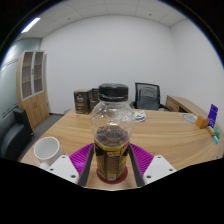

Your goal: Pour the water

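My gripper (112, 163) clamps the upright jar (112, 135) between both pads; a white cup (47, 150) sits left of the jar on the table (170, 135).

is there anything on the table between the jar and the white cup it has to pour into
Nothing visible does. The clear plastic jar with the black lid sits between the gripper fingers; the white cup stands left of it on bare wooden table.

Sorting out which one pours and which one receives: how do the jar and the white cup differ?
The jar is clear, tall, black-lidded and labelled, standing between the claw fingers; the white cup is opaque, short, open-topped and sits apart beside the left finger. Both stand upright on the wooden table.
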